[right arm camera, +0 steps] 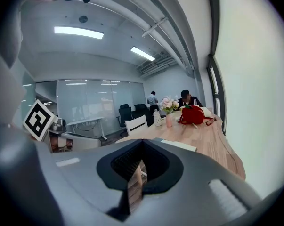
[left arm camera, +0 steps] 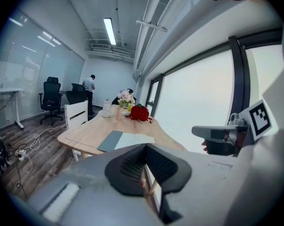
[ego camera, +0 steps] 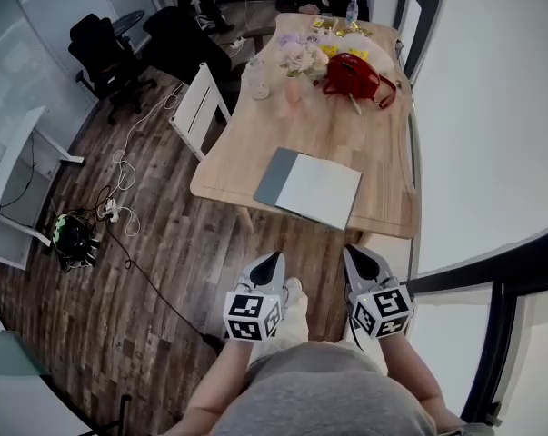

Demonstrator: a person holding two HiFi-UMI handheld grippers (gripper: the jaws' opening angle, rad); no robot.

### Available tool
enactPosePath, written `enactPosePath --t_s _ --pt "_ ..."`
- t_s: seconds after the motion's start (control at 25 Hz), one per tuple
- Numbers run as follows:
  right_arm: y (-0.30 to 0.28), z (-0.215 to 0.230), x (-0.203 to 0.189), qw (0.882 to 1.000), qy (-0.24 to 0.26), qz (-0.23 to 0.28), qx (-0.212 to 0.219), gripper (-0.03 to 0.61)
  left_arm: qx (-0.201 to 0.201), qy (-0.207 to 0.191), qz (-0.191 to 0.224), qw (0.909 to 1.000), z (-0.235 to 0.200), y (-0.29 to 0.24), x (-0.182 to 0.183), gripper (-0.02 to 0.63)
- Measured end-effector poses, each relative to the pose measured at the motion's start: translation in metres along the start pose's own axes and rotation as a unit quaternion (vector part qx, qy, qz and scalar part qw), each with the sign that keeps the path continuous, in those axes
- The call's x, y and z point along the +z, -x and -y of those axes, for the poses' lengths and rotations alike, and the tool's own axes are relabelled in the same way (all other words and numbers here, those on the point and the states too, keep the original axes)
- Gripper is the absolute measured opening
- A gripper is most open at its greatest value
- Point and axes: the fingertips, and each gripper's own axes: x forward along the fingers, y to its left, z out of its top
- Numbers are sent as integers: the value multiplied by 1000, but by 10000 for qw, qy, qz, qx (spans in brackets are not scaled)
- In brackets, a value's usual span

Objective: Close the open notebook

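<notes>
I see a long wooden table point(ego camera: 364, 125). The open notebook point(ego camera: 314, 189) lies flat at its near end. Its long side runs across the table, with the right end nearer me. My left gripper point(ego camera: 274, 259) and right gripper point(ego camera: 357, 255) are squeezed closed, holding nothing.

Notebook point(ego camera: 308, 187) on the table point(ego camera: 346, 134) by its near edge, bag point(ego camera: 353, 76) and flowers point(ego camera: 301, 57) beyond, chair point(ego camera: 198, 107) left.

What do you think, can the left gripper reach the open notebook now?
Probably not yet: the left gripper is over the floor, short of the table where the notebook lies. Nothing blocks the way.
</notes>
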Motion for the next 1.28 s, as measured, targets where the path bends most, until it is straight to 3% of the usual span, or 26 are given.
enactPosePath --t_s 0.72,1.28 --pt "-146 46 17 9990 212 -383 -91 3 -74 229 -394 9989 -93 -108 32 3" --pt "-208 75 -42 9926 130 -1143 -396 3 -184 165 -834 9962 -131 -158 19 3"
